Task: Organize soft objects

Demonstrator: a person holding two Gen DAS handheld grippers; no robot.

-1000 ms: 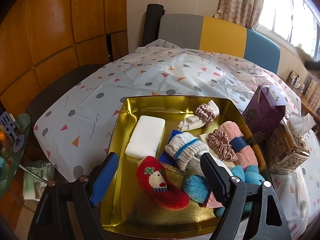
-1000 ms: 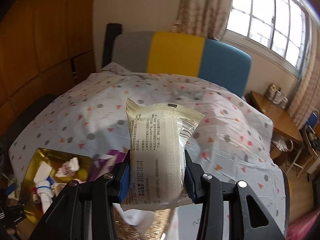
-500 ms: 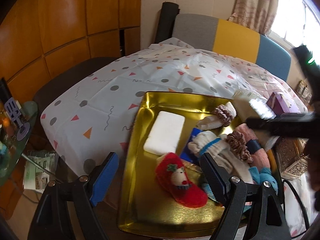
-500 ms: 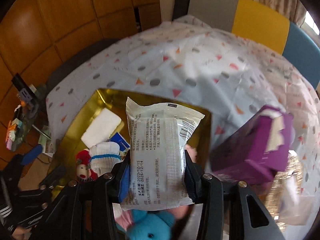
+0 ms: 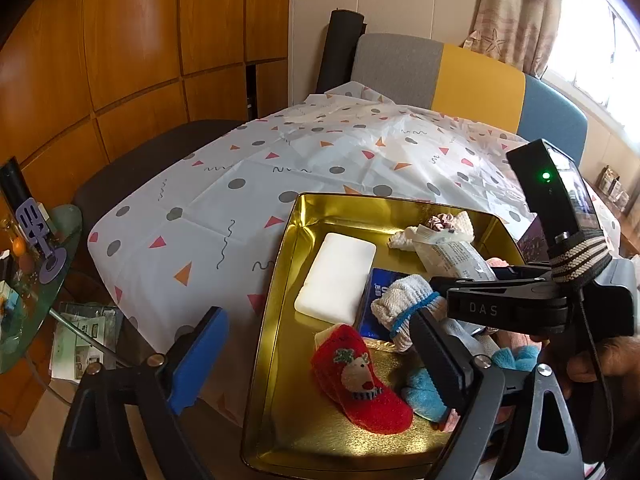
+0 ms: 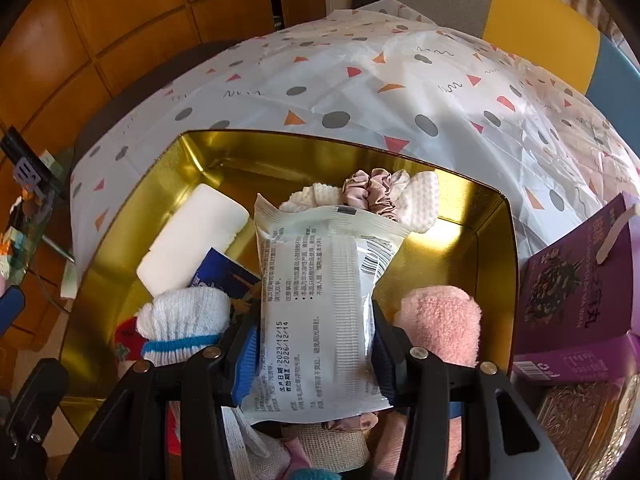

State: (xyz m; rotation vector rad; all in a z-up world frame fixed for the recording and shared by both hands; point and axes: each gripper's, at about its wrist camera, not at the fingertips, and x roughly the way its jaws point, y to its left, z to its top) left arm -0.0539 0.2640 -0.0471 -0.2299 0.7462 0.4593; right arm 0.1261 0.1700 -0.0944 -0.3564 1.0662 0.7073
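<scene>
1. The gold tray [image 6: 494, 240] is the biggest thing going, sitting on the spotty tablecloth [image 6: 360, 92] and already crowded with soft stuff: a pink towel roll [image 6: 440, 324], a white sock with a blue stripe [image 6: 184, 324], a white pad [image 6: 192, 248] and a red Christmas sock [image 5: 360, 384].
2. The right gripper [image 6: 314, 344] is over the tray's middle with the wrapped pack [image 6: 320, 296] between its blue pads. Its jaws have just been opening, but the pads look like they're pressing the pack's sides, so I'd call it held.
3. Doing this step well, imo: lower the pack into the bare gap between the white pad and the towel roll, lay it flat, then let go fully so it doesn't tip onto the scrunchie [image 6: 370, 192].
4. The left gripper [image 5: 320, 356] hangs at the tray's near-left edge, jaws wide, just been opening, nothing between them.
5. Writing: the pack shows dates 2023/12/15 and 2026/12/14 plus Chinese print too small for me. The purple box [image 6: 576, 280] has big Chinese characters. "DAS" is on the right gripper's arm in the left view.
</scene>
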